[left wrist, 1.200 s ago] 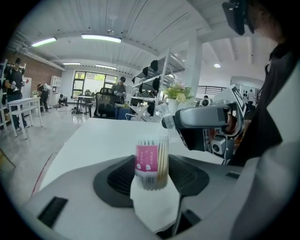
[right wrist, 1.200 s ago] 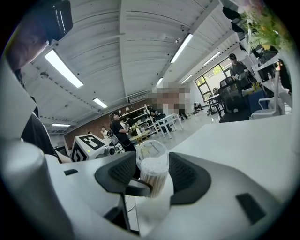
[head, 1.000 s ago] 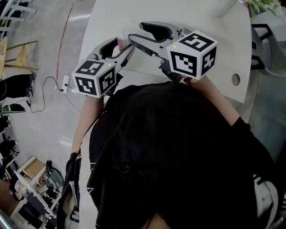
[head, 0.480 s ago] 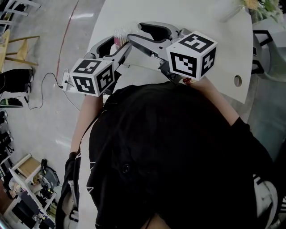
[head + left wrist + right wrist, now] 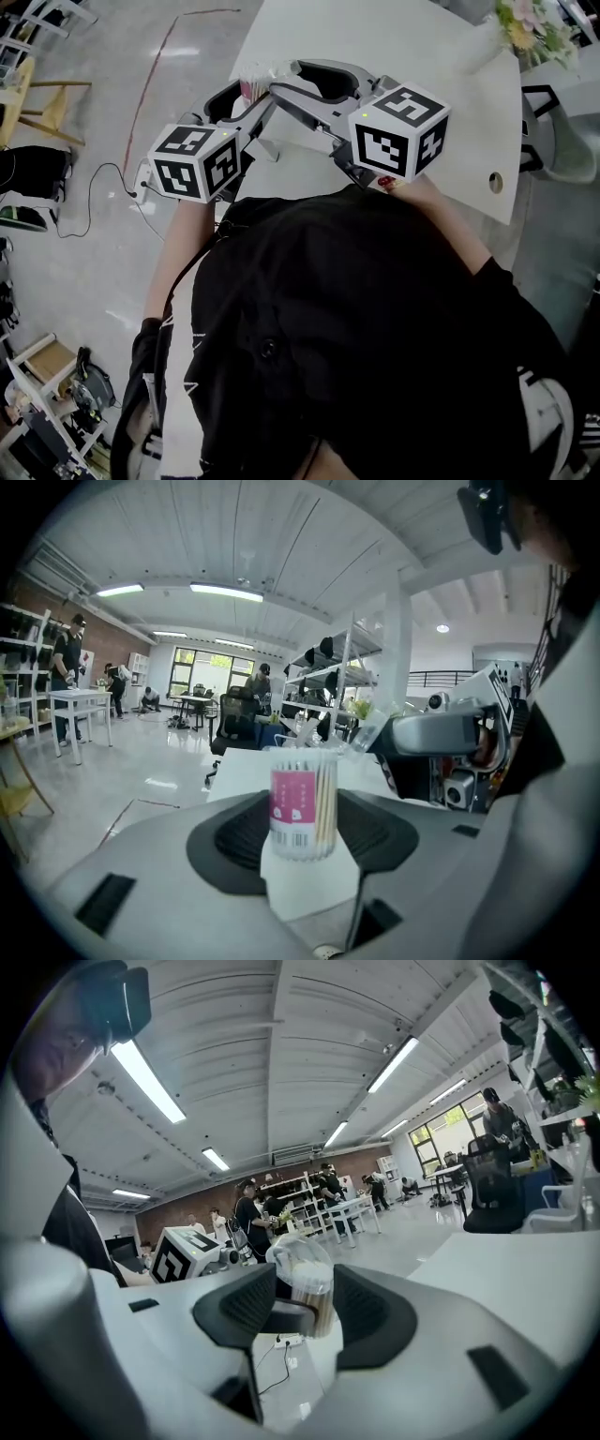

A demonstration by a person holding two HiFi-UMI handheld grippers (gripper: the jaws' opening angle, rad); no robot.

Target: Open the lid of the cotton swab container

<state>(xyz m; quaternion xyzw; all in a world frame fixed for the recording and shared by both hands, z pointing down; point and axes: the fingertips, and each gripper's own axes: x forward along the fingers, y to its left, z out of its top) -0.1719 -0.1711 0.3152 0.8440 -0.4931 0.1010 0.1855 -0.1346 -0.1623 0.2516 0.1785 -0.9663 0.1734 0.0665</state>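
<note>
The cotton swab container (image 5: 302, 803), a clear tub with a pink label, stands upright between my left gripper's (image 5: 304, 841) pads, which are shut on it. In the head view it (image 5: 255, 84) hangs at the white table's (image 5: 394, 47) left edge, with the left gripper (image 5: 246, 91) under it. Its clear lid (image 5: 370, 729) tilts off toward the right gripper. In the right gripper view the domed lid (image 5: 298, 1258) sits between the right gripper's (image 5: 305, 1305) jaws, which have just been closing. I see no pad pressing on it.
A vase of flowers (image 5: 528, 21) stands at the table's far right corner, and a cable hole (image 5: 494, 181) lies near its right edge. A power strip with cable (image 5: 139, 178) lies on the floor at left. A chair (image 5: 562, 141) stands right of the table.
Both grippers have risen together with the container, which now hangs nearer the table's left edge. The left gripper's hold has not changed.
</note>
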